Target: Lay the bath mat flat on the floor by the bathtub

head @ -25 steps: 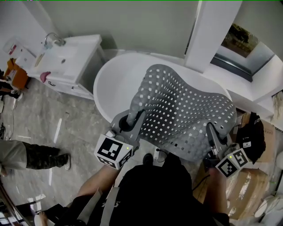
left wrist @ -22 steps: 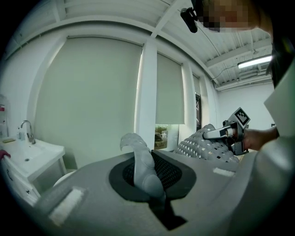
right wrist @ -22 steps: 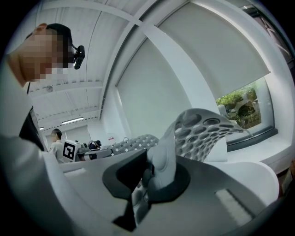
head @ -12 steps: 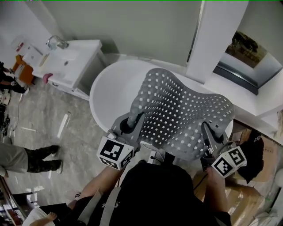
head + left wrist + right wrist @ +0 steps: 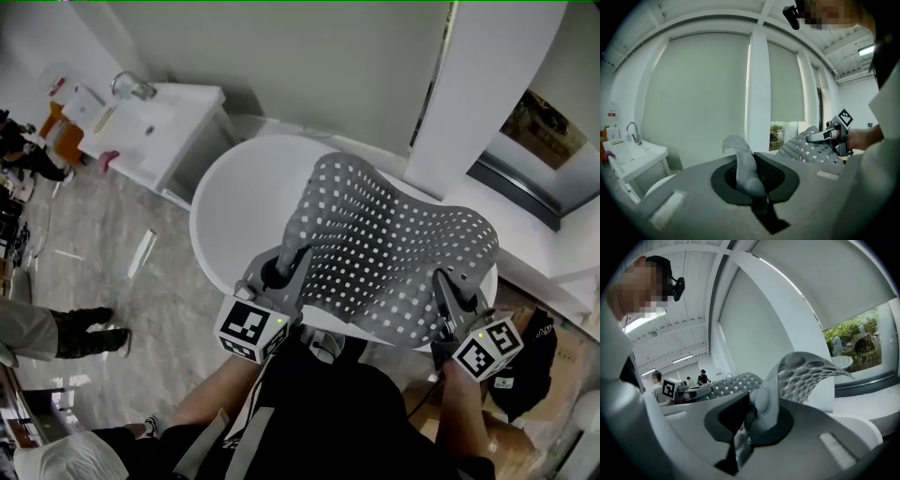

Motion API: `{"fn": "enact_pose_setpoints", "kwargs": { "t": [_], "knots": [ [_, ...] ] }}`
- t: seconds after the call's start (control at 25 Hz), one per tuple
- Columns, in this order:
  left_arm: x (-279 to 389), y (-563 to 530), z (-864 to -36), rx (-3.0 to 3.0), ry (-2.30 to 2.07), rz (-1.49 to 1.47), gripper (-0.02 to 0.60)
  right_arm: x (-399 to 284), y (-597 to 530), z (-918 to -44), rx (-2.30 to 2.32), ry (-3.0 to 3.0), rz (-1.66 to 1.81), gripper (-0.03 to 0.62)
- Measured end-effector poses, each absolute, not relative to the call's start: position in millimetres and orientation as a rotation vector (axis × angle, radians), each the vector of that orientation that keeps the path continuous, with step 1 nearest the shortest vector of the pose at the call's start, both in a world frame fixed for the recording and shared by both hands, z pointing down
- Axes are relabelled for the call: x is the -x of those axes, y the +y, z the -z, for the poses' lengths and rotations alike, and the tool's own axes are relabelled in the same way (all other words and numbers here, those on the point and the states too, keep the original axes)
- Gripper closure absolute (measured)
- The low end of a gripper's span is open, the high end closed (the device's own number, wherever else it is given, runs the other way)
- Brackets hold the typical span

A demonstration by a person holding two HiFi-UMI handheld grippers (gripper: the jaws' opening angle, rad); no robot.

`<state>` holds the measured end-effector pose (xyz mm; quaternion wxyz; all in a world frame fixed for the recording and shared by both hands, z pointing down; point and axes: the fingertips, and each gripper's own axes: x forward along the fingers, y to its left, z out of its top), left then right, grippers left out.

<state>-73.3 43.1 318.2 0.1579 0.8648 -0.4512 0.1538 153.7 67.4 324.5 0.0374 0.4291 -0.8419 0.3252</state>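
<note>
A grey rubber bath mat [image 5: 384,248] full of small square holes hangs spread in the air above the white bathtub [image 5: 234,206]. My left gripper [image 5: 281,272] is shut on its near left corner, and the pinched grey fold [image 5: 743,164] shows between the jaws in the left gripper view. My right gripper [image 5: 448,295] is shut on the near right corner, where the mat [image 5: 806,373] curls up out of the jaws. Each gripper view shows the other gripper at the far end of the mat: the right gripper [image 5: 832,136] and the left gripper [image 5: 686,392].
A white washbasin cabinet [image 5: 155,131] with a tap stands at the left of the tub. Grey marble floor [image 5: 122,281] lies left of the tub, with a bystander's legs [image 5: 56,328] on it. A white pillar [image 5: 469,94] and window ledge are at the right; a black bag [image 5: 525,366] lies low right.
The view has shifted left and the mat, still held at both corners, has drawn slightly nearer and lower over the tub. The bystander's legs moved left.
</note>
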Motion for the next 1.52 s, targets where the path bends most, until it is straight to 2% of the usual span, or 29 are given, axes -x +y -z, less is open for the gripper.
{"fn": "enact_pose_setpoints", "kwargs": {
  "t": [0.28,0.64,0.96,1.16,1.4,1.52],
  "knots": [
    [62.2,27.1,-358.8,-2.433,-1.195,-0.533,0.557,-160.8,56.4,-366.6,-1.318,-2.465,-1.13,0.571],
    [89.5,2.8,-416.1,-2.52,-1.119,-0.576,0.557,-153.1,48.4,-436.0,-1.472,-2.413,-1.234,0.569],
    [88.8,6.8,-395.9,-2.647,-1.125,-0.549,0.557,-130.4,60.8,-404.8,-1.421,-2.394,-0.983,0.569],
    [91.3,6.6,-425.0,-2.608,-1.138,-0.545,0.557,-118.6,59.6,-427.4,-1.371,-2.376,-0.945,0.569],
    [95.5,9.7,-407.6,-2.598,-1.187,-0.541,0.557,-127.4,62.8,-417.1,-1.353,-2.364,-0.921,0.569],
    [92.5,10.4,-427.7,-2.589,-1.183,-0.56,0.557,-132.5,66.7,-439.1,-1.329,-2.335,-0.944,0.569]
  ]
}}
